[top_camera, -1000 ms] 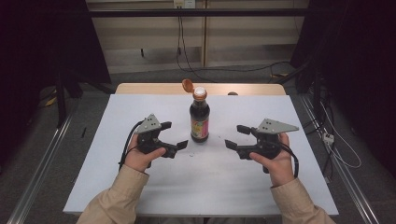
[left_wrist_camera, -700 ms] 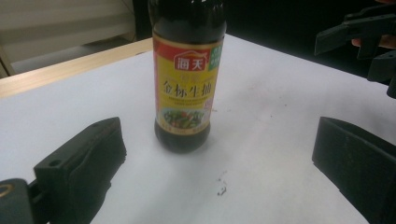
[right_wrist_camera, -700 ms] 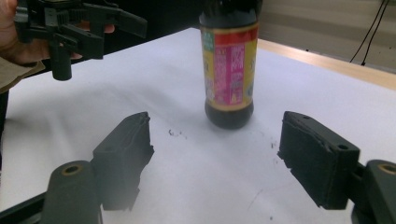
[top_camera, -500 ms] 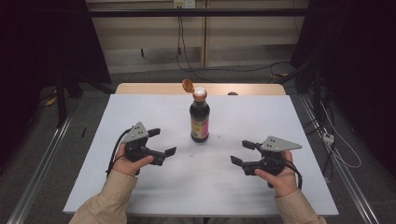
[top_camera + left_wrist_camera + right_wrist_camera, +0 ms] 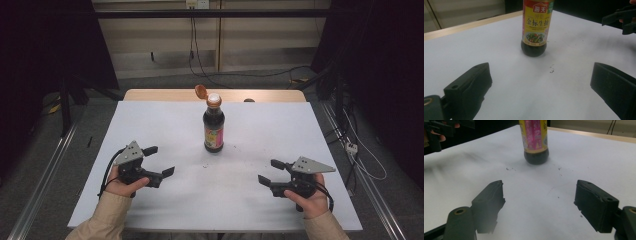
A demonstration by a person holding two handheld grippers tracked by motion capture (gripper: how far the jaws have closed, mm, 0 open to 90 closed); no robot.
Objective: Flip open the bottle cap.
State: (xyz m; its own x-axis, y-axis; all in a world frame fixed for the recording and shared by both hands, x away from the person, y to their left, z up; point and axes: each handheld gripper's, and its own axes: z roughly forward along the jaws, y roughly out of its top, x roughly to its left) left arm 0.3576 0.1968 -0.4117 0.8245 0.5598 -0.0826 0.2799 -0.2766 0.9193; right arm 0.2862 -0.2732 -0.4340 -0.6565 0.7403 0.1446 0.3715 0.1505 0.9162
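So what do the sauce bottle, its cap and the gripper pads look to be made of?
Sauce bottle: clear glossy glass or plastic, can't tell which; dark liquid shows through, printed paper-like label. Flip cap: orange plastic, hinged open. Left gripper pads: matte black, rubbery or foam-like.

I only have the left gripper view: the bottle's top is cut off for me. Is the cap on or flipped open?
Observer: In the high view the bottle has its orange cap flipped open, hanging to one side.
Operator: Where is my right gripper?
Observer: The right gripper sits near the table's front right, apart from the bottle, jaws open.
Operator: Is the bottle upright?
Observer: Yes, upright near the table's far middle.
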